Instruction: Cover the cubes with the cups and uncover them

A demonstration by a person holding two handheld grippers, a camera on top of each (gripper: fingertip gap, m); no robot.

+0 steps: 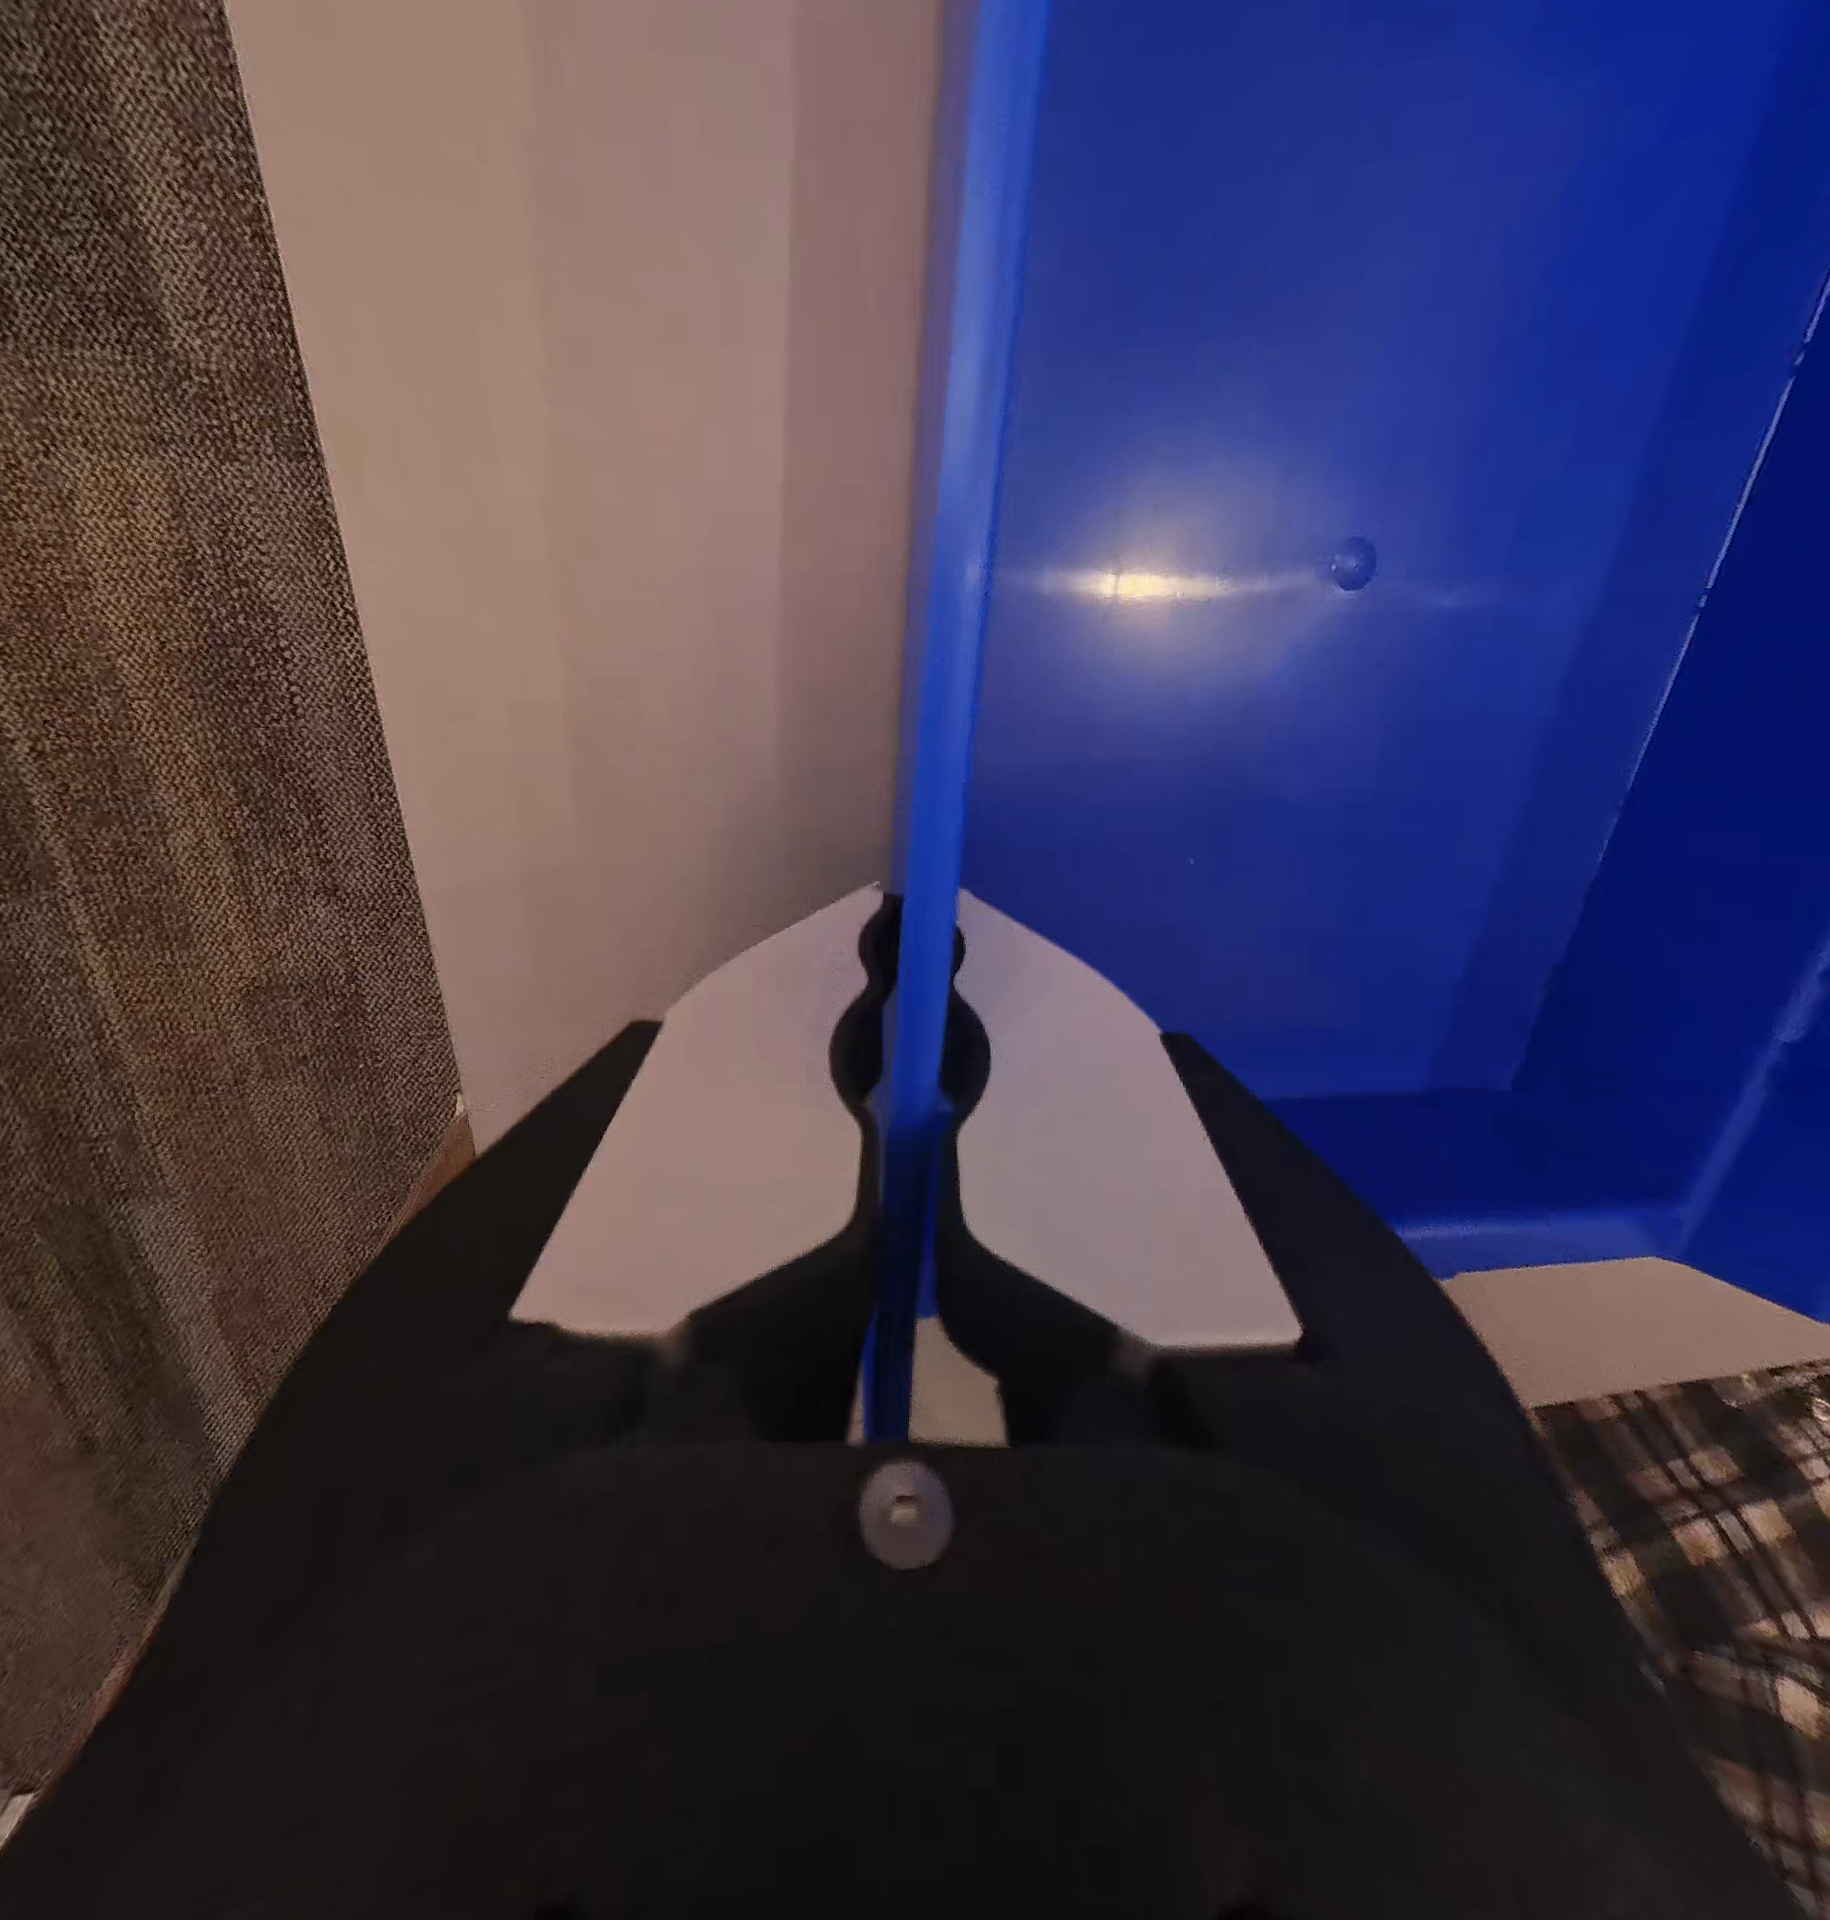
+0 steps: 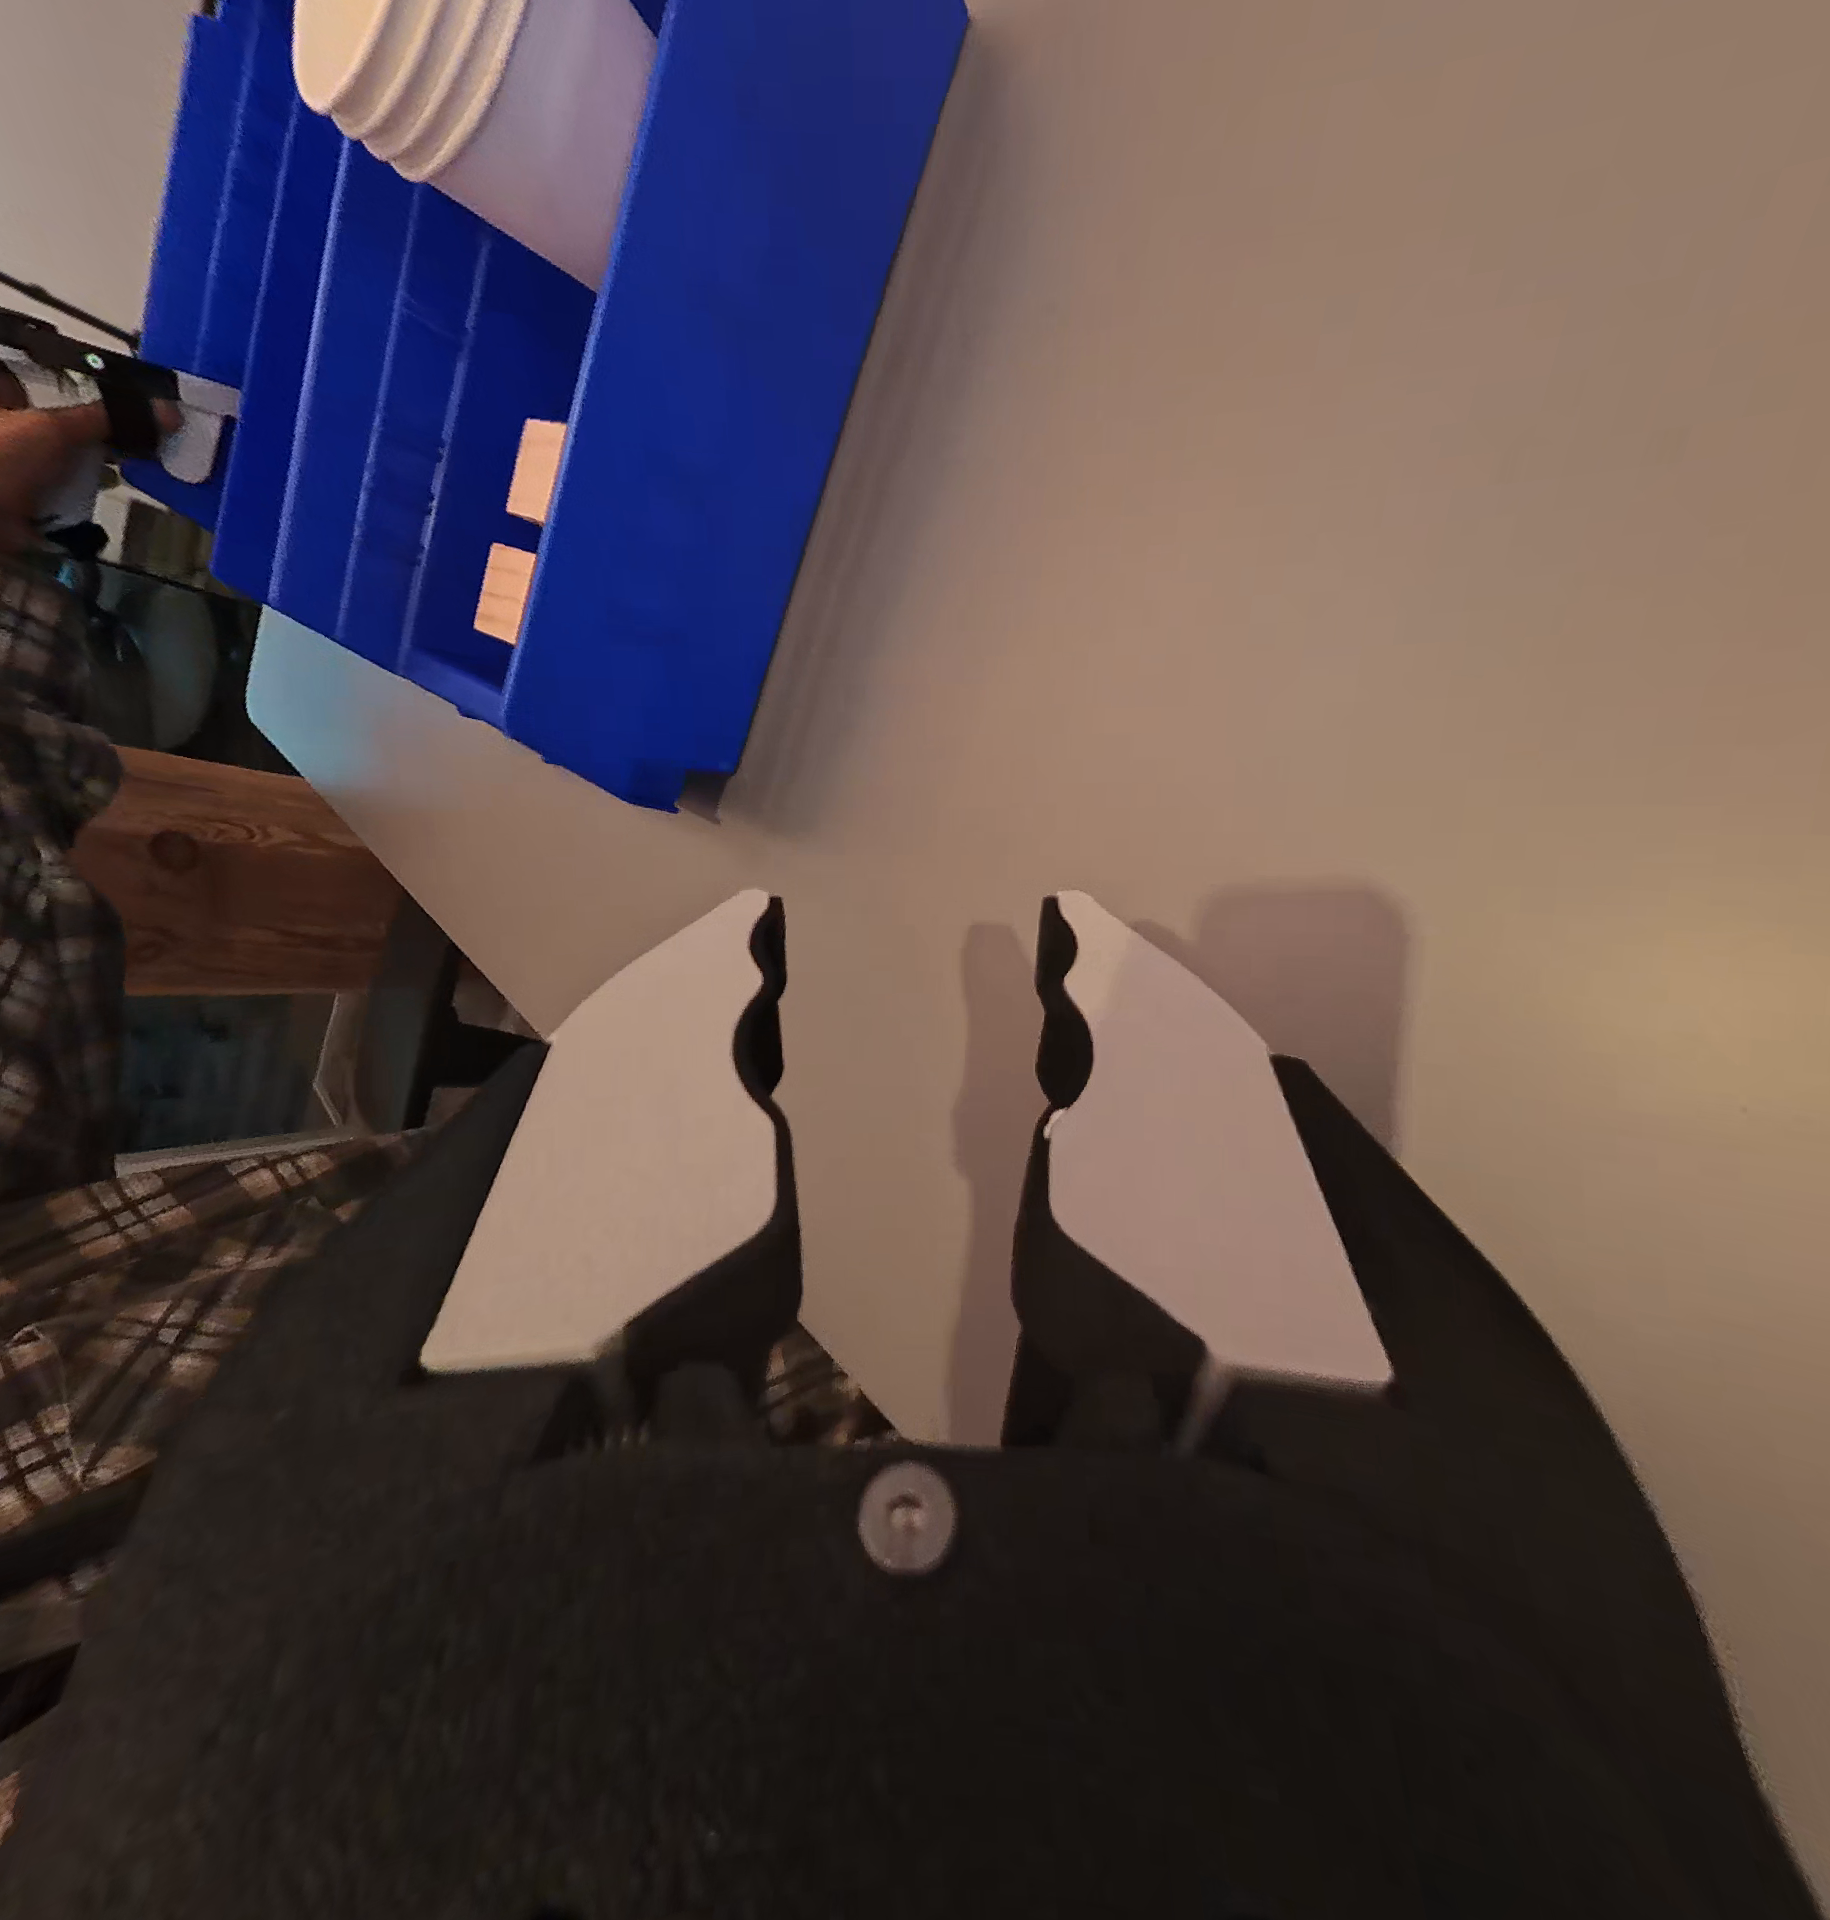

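Left tongs (image 1: pixel 909 940) clamp the blue bin (image 2: pixel 682 468) wall; right tongs (image 2: pixel 909 914) hang agape, empty, above the worktop (image 2: pixel 1410 520).
Cups (image 2: pixel 475 114) and cubes (image 2: pixel 535 470) lie in the bin: set-up, I judge; next, lift out a cup.

The left tool (image 1: pixel 909 940) is pinching the thin upright wall of a blue bin (image 1: pixel 1306 727), one white finger (image 1: pixel 745 1101) sitting outside the wall and the other inside it, the dark inner pads pressing against both faces. The wall is running straight up the middle of the view. To its right, the bin's glossy inside is catching a bright spot of light beside a small round bump. To the left, the pale counter (image 1: pixel 599 520) is stretching away, and brown speckled carpet (image 1: pixel 111 727) is lying beyond its edge. At lower right, a strip of plaid cloth (image 1: pixel 1721 1538) is showing below the counter's edge.
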